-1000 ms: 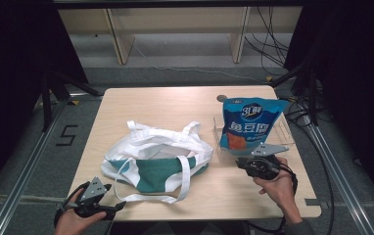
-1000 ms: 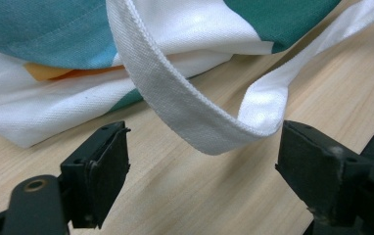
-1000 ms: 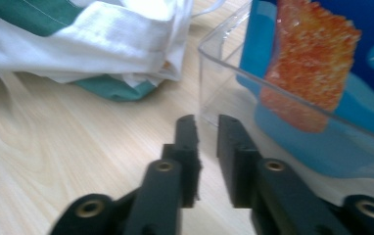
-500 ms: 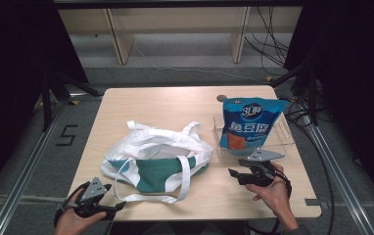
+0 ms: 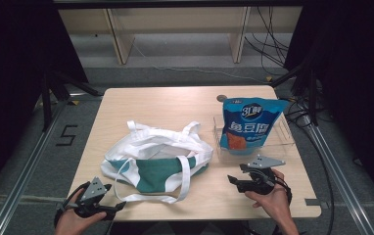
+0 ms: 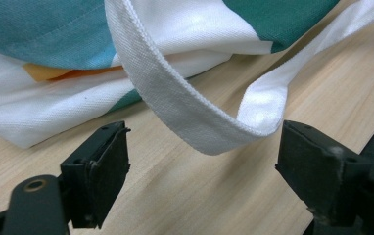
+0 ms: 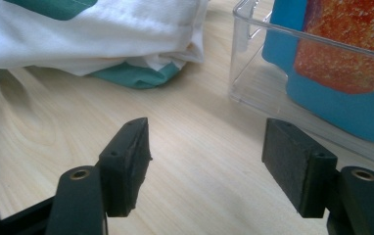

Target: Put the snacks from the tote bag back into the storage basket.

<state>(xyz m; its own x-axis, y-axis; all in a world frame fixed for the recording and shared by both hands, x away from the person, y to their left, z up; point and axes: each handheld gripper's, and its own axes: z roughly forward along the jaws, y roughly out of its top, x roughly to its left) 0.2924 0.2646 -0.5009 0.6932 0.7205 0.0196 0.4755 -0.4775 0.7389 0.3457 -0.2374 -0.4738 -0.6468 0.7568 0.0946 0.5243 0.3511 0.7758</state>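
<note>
Right tool (image 5: 237,180) has slid toward 7 o'clock, jaws just opening on nothing; left tool (image 6: 202,161) gapes around strap (image 6: 175,105), which may slip out.

in the left gripper view, my left tool (image 6: 199,171) is cut off at the bottom edge, and the tote bag (image 6: 126,58) runs past the top and left edges, so its outline cannot be read. in the right gripper view, the snack pouch (image 7: 341,63) is cropped at the top and right, its print unreadable through the clear tray (image 7: 253,73). in the high view, the small dark disc (image 5: 221,98) on the desk (image 5: 146,103) is too small to identify.
</note>
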